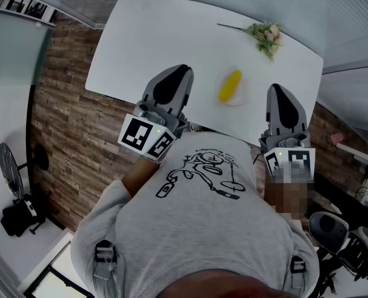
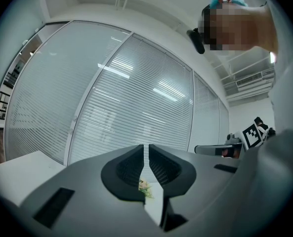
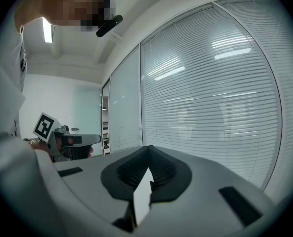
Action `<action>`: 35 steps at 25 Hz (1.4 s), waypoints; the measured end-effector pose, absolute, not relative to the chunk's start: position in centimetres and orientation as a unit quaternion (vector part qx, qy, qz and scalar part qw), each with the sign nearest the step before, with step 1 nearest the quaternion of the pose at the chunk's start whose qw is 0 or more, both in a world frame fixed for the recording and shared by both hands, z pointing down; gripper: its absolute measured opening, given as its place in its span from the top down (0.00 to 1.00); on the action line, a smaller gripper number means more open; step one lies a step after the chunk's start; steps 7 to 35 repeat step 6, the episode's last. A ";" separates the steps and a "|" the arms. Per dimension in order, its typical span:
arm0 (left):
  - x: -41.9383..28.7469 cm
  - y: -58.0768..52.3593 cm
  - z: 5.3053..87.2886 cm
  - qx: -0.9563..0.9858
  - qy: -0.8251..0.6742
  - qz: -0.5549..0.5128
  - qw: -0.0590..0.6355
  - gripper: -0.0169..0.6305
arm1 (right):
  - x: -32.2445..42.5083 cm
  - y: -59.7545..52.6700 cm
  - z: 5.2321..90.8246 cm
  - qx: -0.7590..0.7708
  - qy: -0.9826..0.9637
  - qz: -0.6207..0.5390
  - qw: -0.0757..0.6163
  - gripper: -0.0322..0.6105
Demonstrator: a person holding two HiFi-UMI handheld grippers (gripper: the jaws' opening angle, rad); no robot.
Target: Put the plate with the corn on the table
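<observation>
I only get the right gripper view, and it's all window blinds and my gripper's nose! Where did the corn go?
Observer: The corn lies on its plate on the white table. In the head view it sits between the left hand-held gripper and the right hand-held gripper, and neither one touches the plate.
Operator: Is there anything else on the table?
Observer: Yes, a sprig of flowers lies past the corn, near the table's far edge.
</observation>
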State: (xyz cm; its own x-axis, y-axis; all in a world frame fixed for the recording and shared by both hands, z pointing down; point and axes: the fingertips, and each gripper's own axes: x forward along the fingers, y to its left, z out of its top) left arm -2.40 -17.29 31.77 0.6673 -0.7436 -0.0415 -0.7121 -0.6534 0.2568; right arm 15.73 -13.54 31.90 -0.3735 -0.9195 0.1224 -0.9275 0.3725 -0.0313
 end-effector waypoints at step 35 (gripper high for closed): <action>-2.4 -17.5 31.6 0.906 -0.403 -0.073 0.110 0.91 | 15.7 -13.8 31.6 0.557 -0.828 0.045 0.041 0.94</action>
